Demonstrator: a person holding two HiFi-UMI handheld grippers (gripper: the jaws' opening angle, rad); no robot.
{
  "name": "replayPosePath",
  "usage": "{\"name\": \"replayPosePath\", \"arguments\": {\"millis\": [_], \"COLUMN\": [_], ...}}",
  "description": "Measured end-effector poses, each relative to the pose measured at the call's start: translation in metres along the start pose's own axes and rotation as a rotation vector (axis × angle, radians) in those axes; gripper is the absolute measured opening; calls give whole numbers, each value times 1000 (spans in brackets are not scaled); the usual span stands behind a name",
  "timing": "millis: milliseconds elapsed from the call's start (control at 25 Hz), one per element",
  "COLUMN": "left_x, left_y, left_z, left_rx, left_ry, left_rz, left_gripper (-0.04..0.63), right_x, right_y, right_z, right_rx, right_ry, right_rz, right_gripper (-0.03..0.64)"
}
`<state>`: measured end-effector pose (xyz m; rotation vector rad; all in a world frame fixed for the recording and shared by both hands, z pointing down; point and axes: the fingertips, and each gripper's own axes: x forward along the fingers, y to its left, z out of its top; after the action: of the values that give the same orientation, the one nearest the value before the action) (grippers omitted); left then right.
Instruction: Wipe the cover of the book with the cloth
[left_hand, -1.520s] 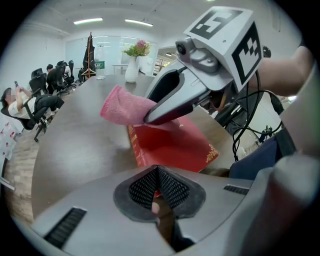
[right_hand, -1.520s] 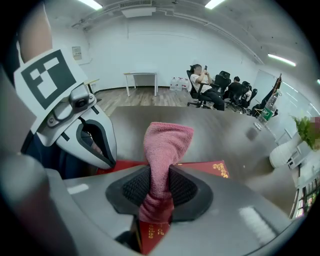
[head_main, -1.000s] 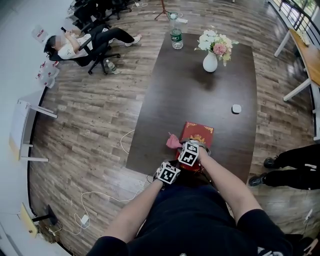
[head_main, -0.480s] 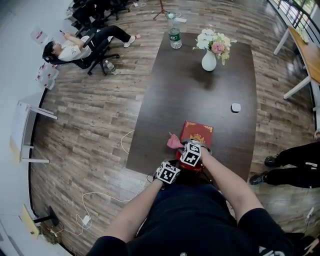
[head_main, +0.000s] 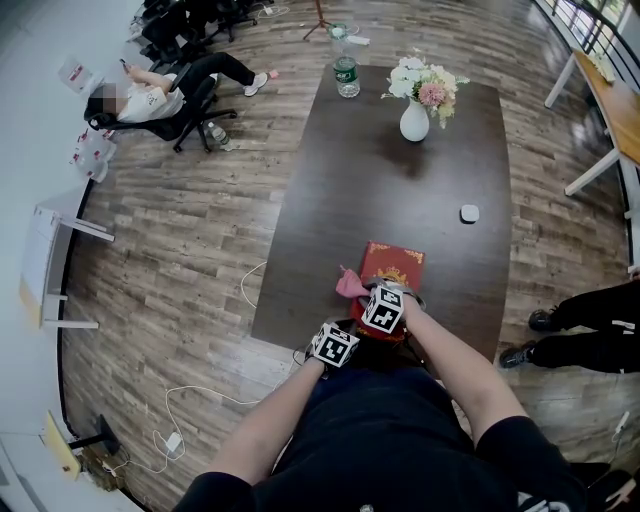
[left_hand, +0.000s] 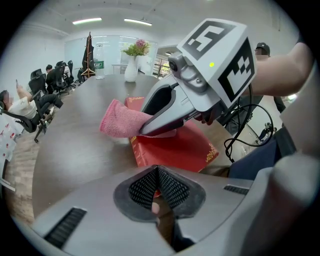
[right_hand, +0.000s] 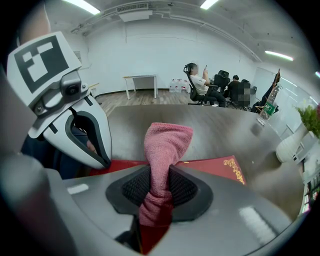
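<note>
Right hand-held gripper (right_hand: 159, 186) pinches fuzzy pink cloth (right_hand: 166, 142) — by rectangular red book (right_hand: 220, 168).

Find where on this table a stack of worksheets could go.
Bare: the broad middle of the table between red book and flower vase, left of the small white object. Crowded: the near edge, around book and pink cloth.

Dark table (head_main: 400, 200), wood floor (head_main: 200, 230)

The right hand-held gripper (right_hand: 159, 189) has its jaws clamped on a pink cloth (right_hand: 166, 142) — the free end stands up above the pads. Beyond lies a red book (right_hand: 220, 167) on the dark bench (right_hand: 220, 132); the left hand-held gripper (right_hand: 97, 150) reaches down at the book's left end.
</note>
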<state>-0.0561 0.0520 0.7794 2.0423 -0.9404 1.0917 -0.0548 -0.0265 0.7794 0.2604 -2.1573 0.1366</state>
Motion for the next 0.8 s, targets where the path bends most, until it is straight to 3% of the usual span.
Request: {"name": "replayPosePath", "arguments": {"millis": [800], "left_x": [-1], "left_y": [0], "left_z": [-1], "left_rx": [-6], "left_ry": [0], "left_rz": [5], "left_gripper": [-5], "right_x": [-8], "right_y": [1], "right_z": [-15], "right_rx": [20], "right_ry": [9], "right_rz": [-10], "right_gripper": [107]}}
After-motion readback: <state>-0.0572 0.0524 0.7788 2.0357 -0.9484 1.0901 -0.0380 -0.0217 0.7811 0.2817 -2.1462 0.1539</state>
